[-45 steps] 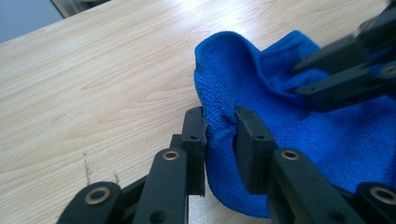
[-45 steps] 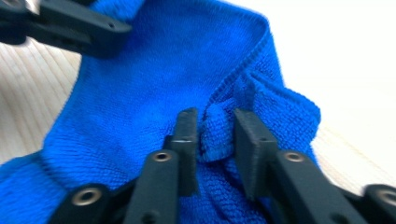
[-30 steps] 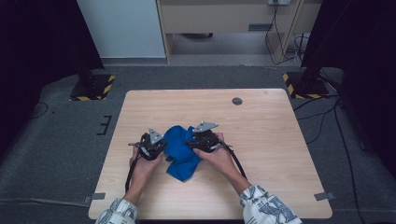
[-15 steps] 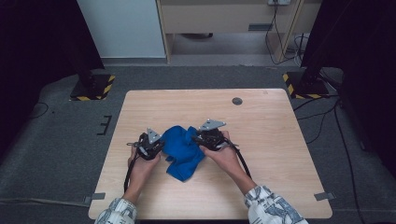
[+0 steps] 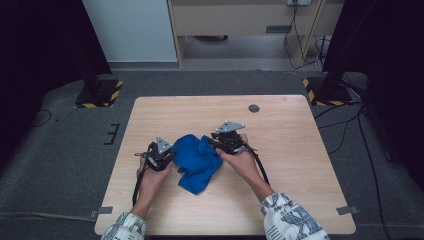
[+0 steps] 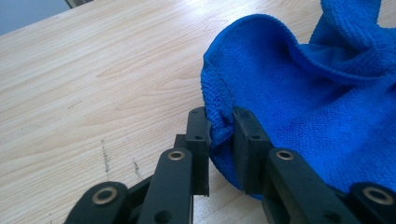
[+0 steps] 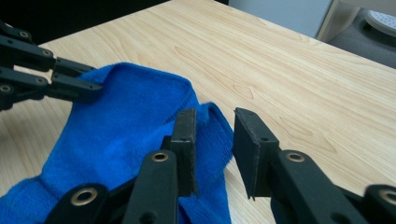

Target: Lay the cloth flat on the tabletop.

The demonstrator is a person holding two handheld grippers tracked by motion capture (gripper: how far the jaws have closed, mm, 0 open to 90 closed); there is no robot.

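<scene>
A crumpled blue cloth (image 5: 197, 160) lies on the wooden table (image 5: 280, 125) between my two grippers. My left gripper (image 5: 171, 153) is at its left edge, and in the left gripper view (image 6: 219, 114) the jaws are shut on a folded hem of the cloth (image 6: 317, 107). My right gripper (image 5: 213, 142) is at the cloth's upper right. Its jaws (image 7: 215, 112) have just been closing and now pinch a thick fold of the cloth (image 7: 126, 121), which fills the gap between the pads. The left gripper (image 7: 93, 86) also appears at the far edge, holding the cloth.
A small dark round disc (image 5: 254, 108) sits near the table's far edge. Two stands with yellow-black striped bases (image 5: 97, 95) (image 5: 325, 92) flank the table on the floor. A cable (image 5: 257, 160) trails from the right gripper.
My right gripper has moved to the right and slightly up, and the cloth now reaches a little farther right. The left gripper has stayed in place on the cloth's edge.
</scene>
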